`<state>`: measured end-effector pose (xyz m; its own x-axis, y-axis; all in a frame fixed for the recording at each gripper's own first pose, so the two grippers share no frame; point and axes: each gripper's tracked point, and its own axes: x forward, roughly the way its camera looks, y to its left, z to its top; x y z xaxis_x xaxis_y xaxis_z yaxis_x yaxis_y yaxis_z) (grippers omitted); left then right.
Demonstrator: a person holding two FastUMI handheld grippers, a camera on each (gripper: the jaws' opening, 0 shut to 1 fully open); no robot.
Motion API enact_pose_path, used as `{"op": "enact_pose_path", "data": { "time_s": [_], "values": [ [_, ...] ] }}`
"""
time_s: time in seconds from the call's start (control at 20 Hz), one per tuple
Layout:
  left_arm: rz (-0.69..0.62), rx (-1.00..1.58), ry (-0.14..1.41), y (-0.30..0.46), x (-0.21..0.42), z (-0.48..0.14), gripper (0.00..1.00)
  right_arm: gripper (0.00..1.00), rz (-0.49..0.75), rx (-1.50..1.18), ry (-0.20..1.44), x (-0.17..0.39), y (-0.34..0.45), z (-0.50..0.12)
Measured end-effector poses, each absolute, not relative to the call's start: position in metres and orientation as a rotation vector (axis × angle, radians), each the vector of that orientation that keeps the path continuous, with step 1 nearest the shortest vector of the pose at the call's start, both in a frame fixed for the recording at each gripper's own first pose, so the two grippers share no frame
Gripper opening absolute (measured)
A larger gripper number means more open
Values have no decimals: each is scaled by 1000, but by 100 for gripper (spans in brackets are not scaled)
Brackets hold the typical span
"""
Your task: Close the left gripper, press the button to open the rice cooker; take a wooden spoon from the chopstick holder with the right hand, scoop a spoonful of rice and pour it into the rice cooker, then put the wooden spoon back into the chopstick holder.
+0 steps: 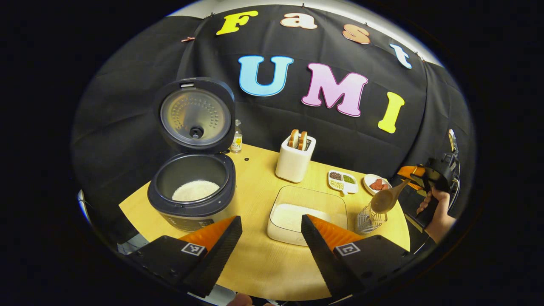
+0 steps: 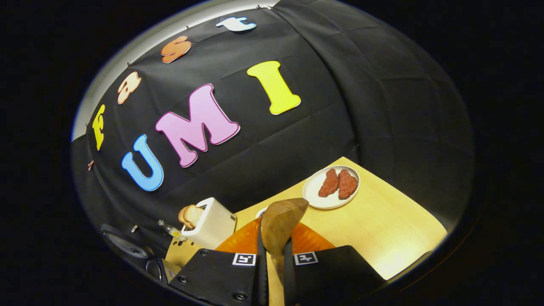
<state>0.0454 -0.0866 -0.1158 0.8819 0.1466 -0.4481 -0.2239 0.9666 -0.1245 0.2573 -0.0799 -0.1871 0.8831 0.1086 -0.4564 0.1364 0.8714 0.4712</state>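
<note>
Jaws first. Right gripper (image 2: 272, 250) is closed tight on the spoon (image 2: 280, 223) handle, bowl sticking up and forward past the fingertips. In the left gripper view the same spoon (image 1: 386, 199) hangs bowl-down just above the wire holder (image 1: 371, 219), held out by a hand (image 1: 437, 212) at the table's right edge. Bowl looks empty; my read is the spoon is on its way back into the holder, since rice already lies in the cooker.

Left gripper (image 1: 272, 238) jaws spread wide, holding nothing, hovering low over the near table (image 1: 263, 267) edge. Likely parked clear so the right side has room.

Cooker (image 1: 191, 191) at left, lid (image 1: 196, 114) swung fully up, so the button step is done. White rice (image 1: 195, 190) mounded in its pot.

Clear bin (image 1: 308, 214) mid-table, just left of the holder, a shallow layer of rice inside — close to the spoon's reach, which suits scooping.

Behind: toaster (image 1: 295, 159) with two bread slices standing in it; divided dish (image 1: 342, 180) with small dark and green portions; plate (image 2: 331, 187) carrying two reddish pieces; small bottle (image 1: 236, 137) beside the cooker lid.
</note>
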Motion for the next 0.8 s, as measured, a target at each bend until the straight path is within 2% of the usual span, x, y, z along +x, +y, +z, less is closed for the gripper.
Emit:
{"op": "enact_pose_path", "data": {
  "time_s": [0.05,0.1,0.4,0.65,0.8],
  "values": [
    [187,-182,450,-84,43,-114,95,13,4,496,491,254,-69,-184],
    [182,-188,441,-80,42,-112,95,18,24,471,487,252,-58,-180],
    [162,-201,415,-39,30,-111,95,18,128,436,480,233,23,-166],
    [180,-255,422,7,10,-124,95,18,248,315,539,210,84,-199],
    [189,-306,458,26,-1,-147,95,18,259,243,602,196,102,-232]
  ]
}}
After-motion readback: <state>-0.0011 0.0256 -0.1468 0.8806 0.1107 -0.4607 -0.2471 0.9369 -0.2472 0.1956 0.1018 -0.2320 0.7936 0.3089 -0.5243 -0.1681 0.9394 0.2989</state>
